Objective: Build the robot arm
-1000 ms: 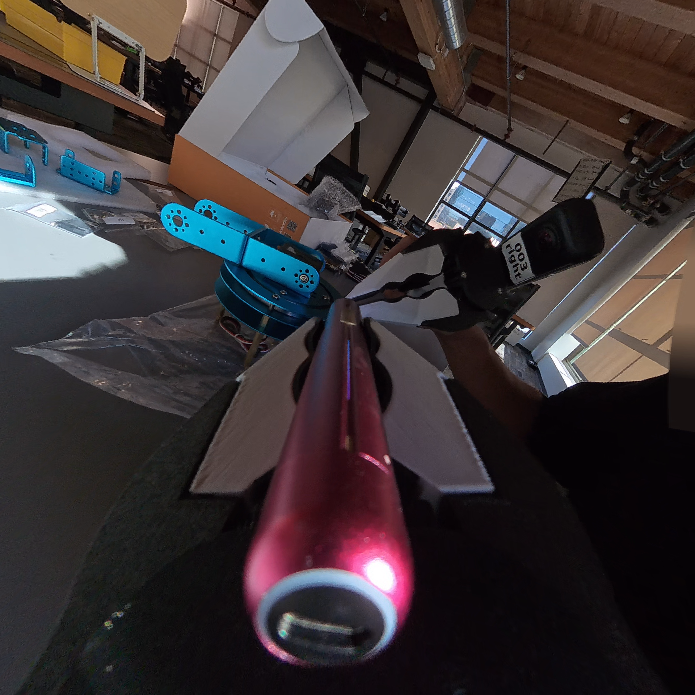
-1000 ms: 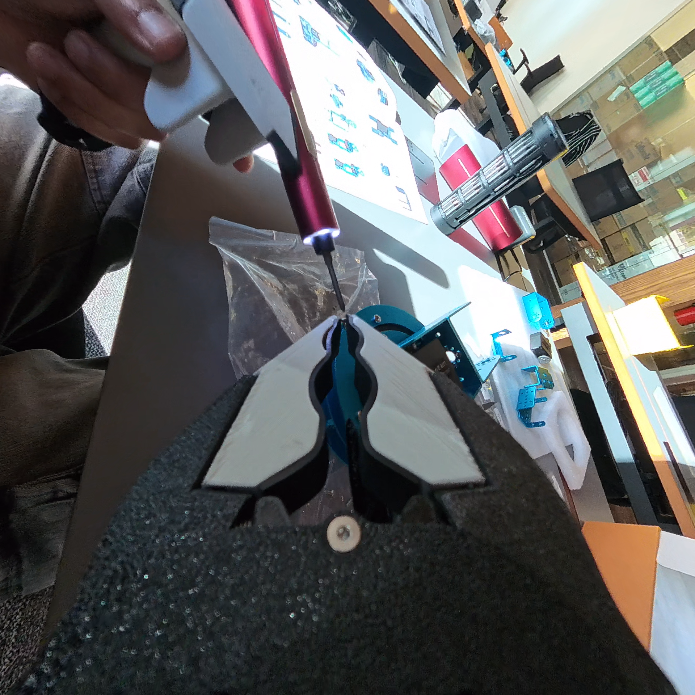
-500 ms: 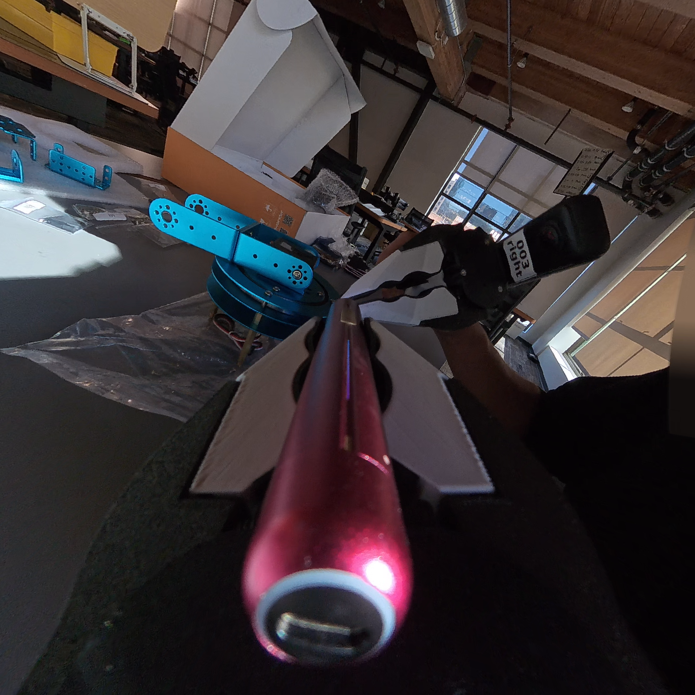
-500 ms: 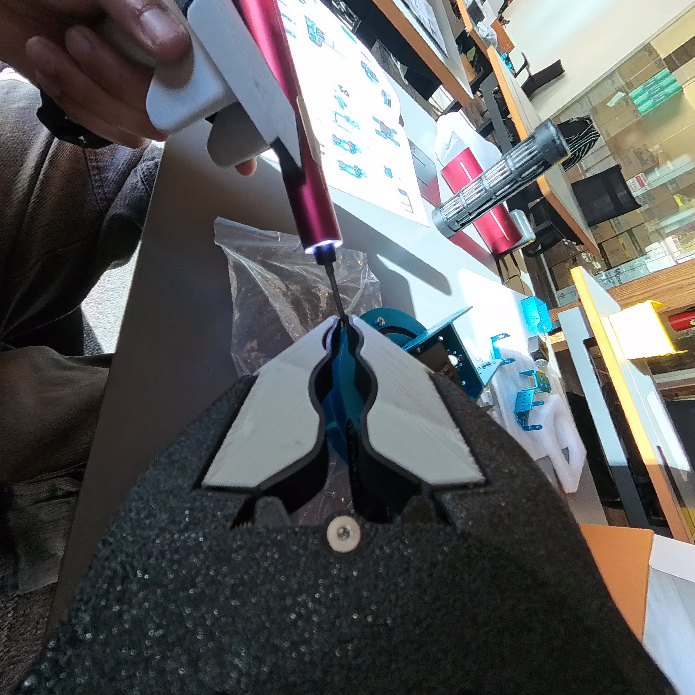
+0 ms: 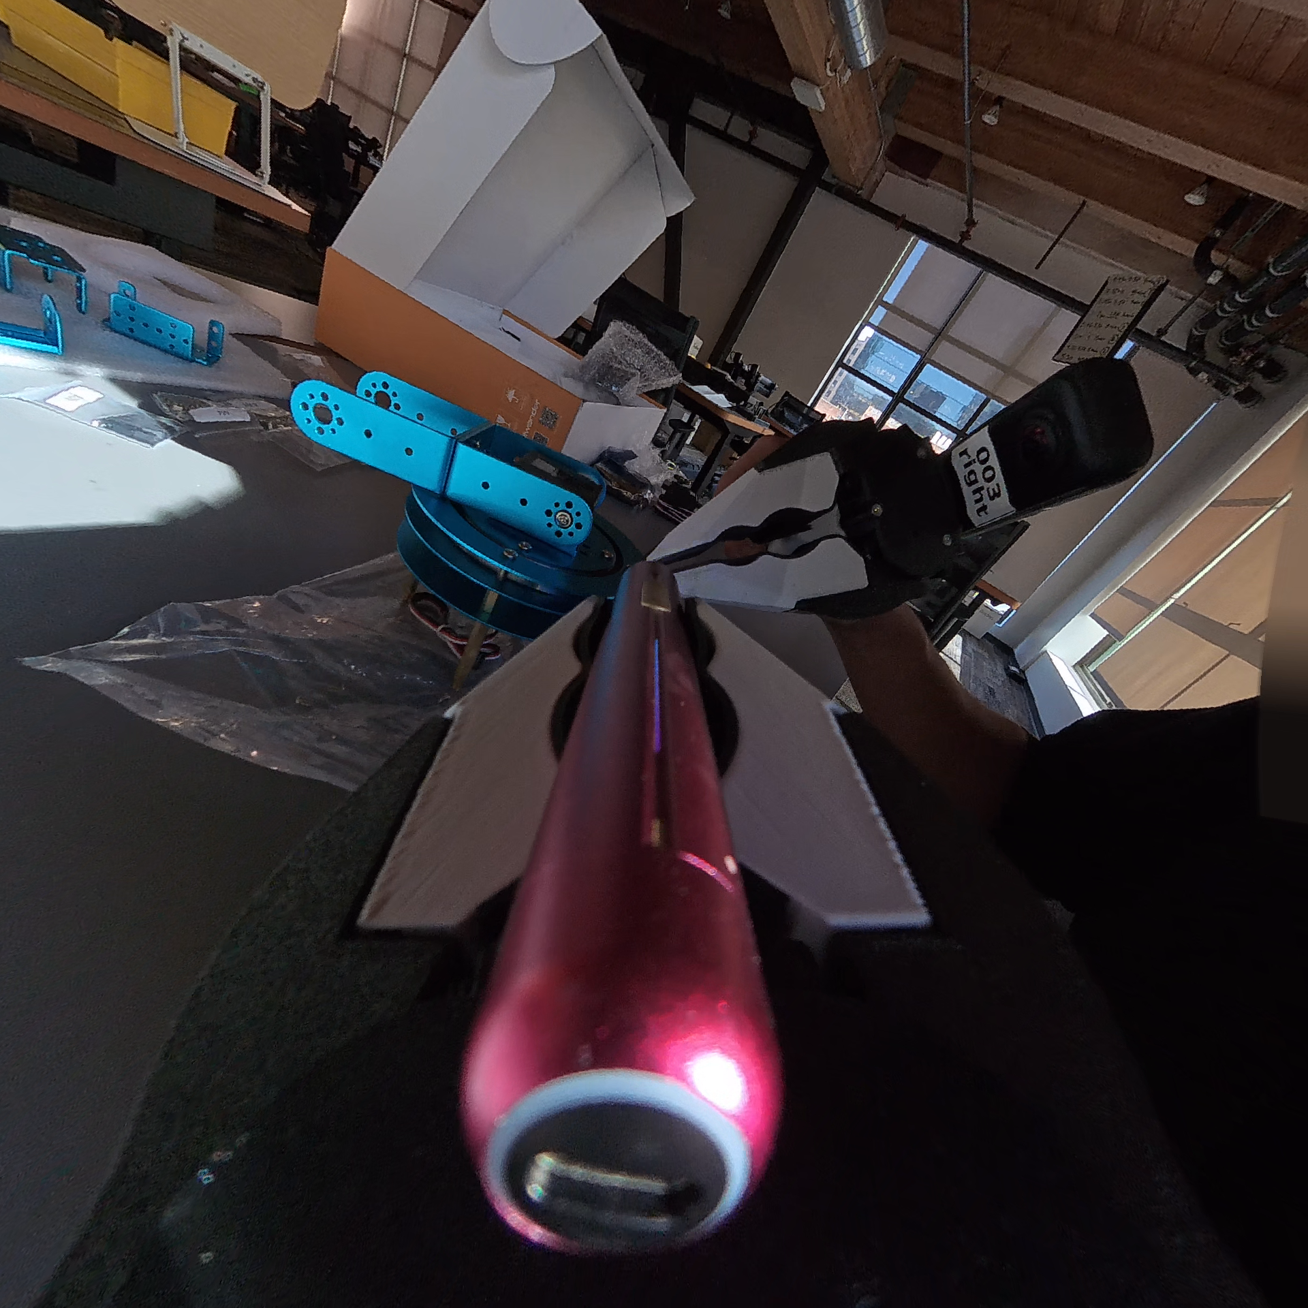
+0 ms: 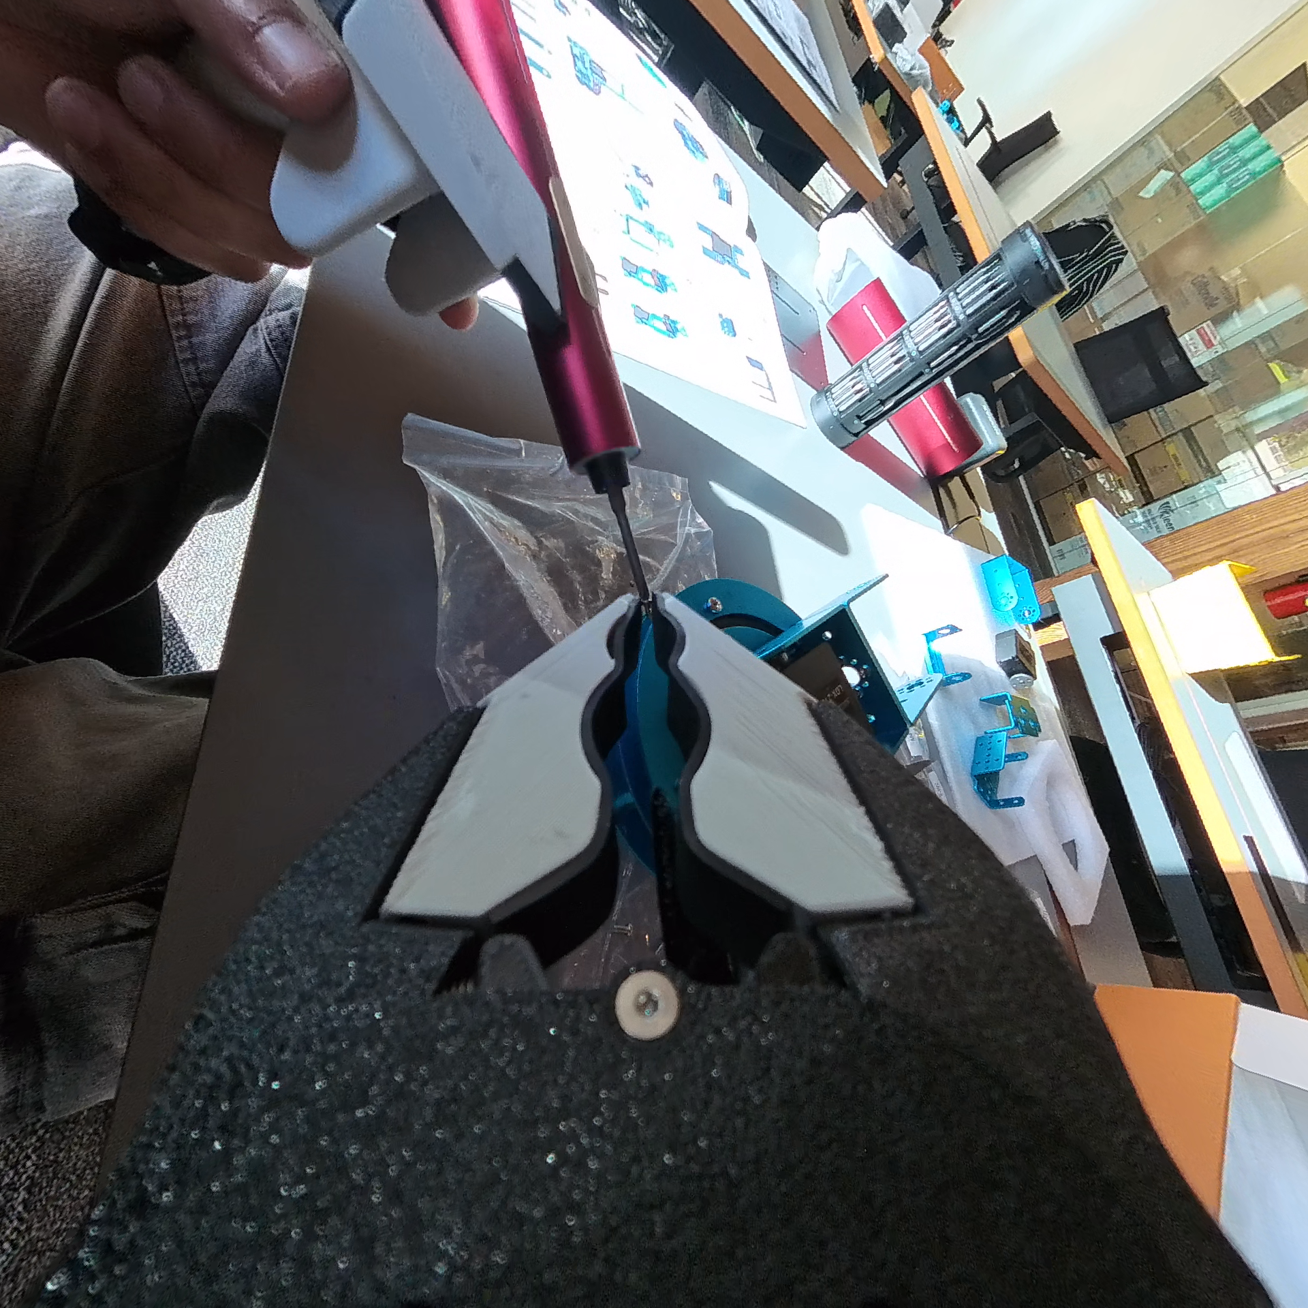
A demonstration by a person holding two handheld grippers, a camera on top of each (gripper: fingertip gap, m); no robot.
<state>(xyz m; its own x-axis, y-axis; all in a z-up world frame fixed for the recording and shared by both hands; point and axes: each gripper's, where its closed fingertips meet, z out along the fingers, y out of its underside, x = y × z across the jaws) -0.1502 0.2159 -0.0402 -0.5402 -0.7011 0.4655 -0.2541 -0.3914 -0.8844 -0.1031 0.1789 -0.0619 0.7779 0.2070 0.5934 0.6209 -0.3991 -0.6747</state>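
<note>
My left gripper (image 5: 647,601) is shut on a red electric screwdriver (image 5: 637,885), which runs forward between its fingers. In the right wrist view the screwdriver (image 6: 566,283) points down and its thin bit meets the tips of my right gripper (image 6: 643,601). My right gripper is shut; I cannot see whether anything small is pinched there. It also shows in the left wrist view (image 5: 662,563), tips against the screwdriver's end. Just behind stands a blue metal assembly (image 5: 495,488), a round base with a bracket arm (image 6: 715,601), on a clear plastic bag (image 5: 248,665).
An open white and orange cardboard box (image 5: 495,212) stands behind the assembly. Loose blue brackets (image 5: 163,333) lie at the far left. A printed sheet (image 6: 672,233), a red case with a grey bit holder (image 6: 920,354) and white foam with brackets (image 6: 1005,743) lie on the table. There is about 7 cm between the tips of the two grippers.
The white light ring at the screwdriver's nose was lit and is now dark. Both grippers have stayed tip to tip above the blue assembly, with only a slight shift.
</note>
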